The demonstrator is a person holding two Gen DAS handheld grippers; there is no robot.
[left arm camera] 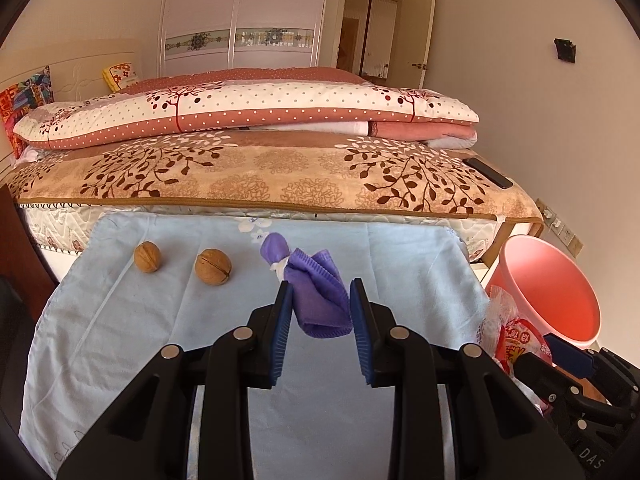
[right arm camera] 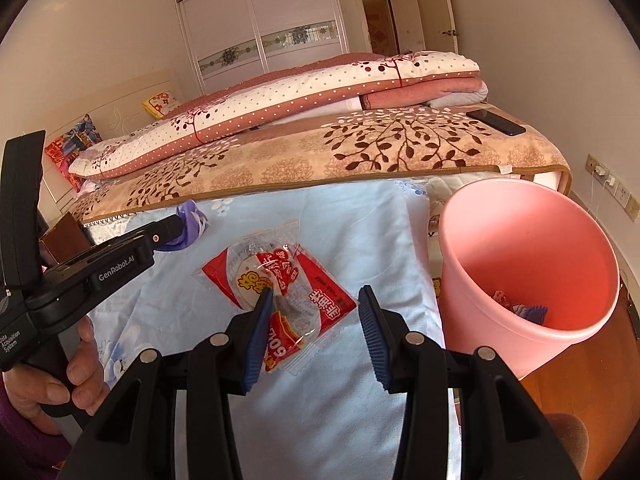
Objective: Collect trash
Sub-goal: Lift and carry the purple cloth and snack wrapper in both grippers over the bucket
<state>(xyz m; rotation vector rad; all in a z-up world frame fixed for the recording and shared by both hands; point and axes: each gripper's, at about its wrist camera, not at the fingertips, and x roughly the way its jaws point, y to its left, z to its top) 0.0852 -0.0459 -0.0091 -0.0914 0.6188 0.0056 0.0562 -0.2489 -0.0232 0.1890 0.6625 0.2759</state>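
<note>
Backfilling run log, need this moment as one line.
left fingers: gripping purple cloth | right fingers: around wrapper, grip unclear | bin: some trash inside

Bright, warm daylight, sharp focus (fisheye bends the edges).

Both grippers gripping, angled downward

The small things at the bottom of the round pink plastic bin are too blurry to tell.
</note>
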